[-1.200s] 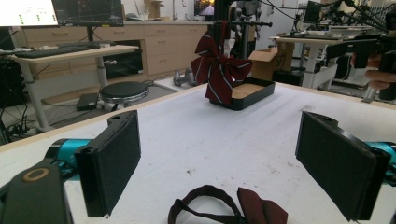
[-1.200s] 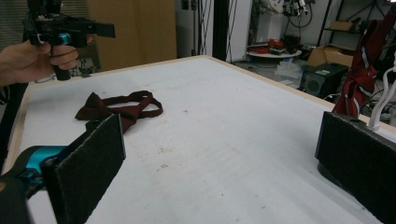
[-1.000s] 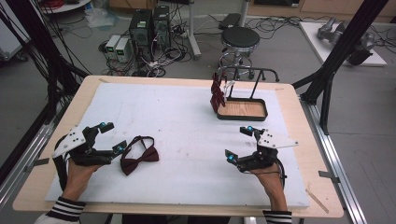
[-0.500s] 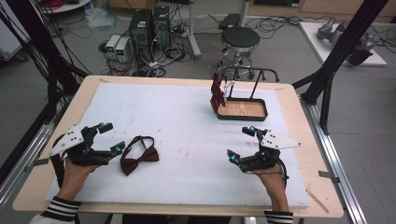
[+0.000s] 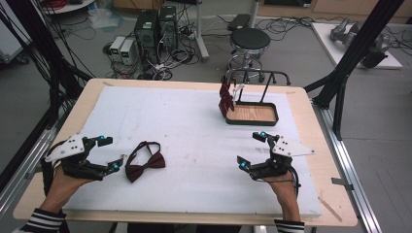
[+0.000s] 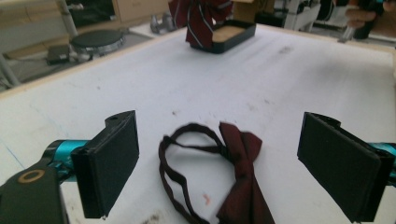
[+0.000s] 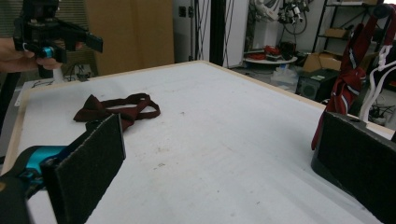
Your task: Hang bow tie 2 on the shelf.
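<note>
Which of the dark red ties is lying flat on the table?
The bow tie, beside the left gripper; the striped tie hangs from the rack.

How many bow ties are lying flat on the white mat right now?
1. The dark red bow tie lies near the left gripper, loop open. Striped red neckwear hangs on the rack at the far side; more could be bunched there.

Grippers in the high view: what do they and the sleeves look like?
Both the left gripper and the right gripper are black, with teal lit spots near the jaw tips and a pale grey three-cornered plate on top. The jaws carry flat black pads. Black-and-white striped sleeves show at the wrists.
</note>
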`<state>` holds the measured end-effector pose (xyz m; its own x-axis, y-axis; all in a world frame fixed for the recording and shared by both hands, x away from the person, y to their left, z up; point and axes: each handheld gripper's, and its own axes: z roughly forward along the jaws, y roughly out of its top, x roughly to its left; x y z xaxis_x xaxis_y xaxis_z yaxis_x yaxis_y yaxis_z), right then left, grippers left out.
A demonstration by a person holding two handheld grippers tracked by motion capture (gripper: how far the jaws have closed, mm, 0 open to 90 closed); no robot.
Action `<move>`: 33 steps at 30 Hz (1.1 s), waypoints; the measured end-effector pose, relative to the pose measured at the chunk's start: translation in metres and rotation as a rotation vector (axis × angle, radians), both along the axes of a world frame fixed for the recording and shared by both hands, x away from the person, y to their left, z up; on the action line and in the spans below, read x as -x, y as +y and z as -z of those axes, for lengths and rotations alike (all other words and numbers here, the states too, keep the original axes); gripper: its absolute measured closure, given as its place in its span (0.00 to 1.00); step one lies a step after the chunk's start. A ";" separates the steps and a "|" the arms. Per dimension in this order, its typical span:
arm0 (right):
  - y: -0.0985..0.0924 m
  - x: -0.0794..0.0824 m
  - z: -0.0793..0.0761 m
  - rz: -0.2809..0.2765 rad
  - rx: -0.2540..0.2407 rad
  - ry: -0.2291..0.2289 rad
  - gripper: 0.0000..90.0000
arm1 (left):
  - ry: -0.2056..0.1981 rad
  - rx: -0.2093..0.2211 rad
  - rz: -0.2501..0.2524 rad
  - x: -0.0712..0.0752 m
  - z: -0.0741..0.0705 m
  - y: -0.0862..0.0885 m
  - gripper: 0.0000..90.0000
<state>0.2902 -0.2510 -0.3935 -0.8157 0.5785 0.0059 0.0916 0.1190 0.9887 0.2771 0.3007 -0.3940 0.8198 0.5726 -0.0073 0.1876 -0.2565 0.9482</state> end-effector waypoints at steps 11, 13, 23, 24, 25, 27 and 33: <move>-0.003 0.003 -0.002 0.001 -0.029 -0.006 0.01 | 0.115 -0.112 0.036 0.004 0.013 -0.004 0.15; -0.003 0.003 -0.002 0.002 -0.030 -0.011 0.01 | 0.131 -0.138 0.042 0.004 0.015 -0.007 0.15; -0.005 0.004 -0.003 0.001 -0.040 -0.009 0.01 | 0.196 -0.237 0.083 -0.004 0.024 -0.021 0.19; -0.005 0.004 -0.003 0.000 -0.041 -0.009 0.01 | 0.200 -0.246 0.086 -0.005 0.024 -0.023 0.19; -0.006 0.003 -0.003 0.000 -0.041 -0.017 0.01 | 0.204 -0.258 0.086 -0.006 0.024 -0.024 0.20; -0.005 0.004 -0.003 -0.001 -0.042 -0.006 0.01 | 0.217 -0.273 0.088 -0.008 0.026 -0.027 0.21; -0.007 0.003 -0.003 -0.002 -0.047 -0.020 0.01 | 0.246 -0.314 0.105 -0.013 0.031 -0.034 0.28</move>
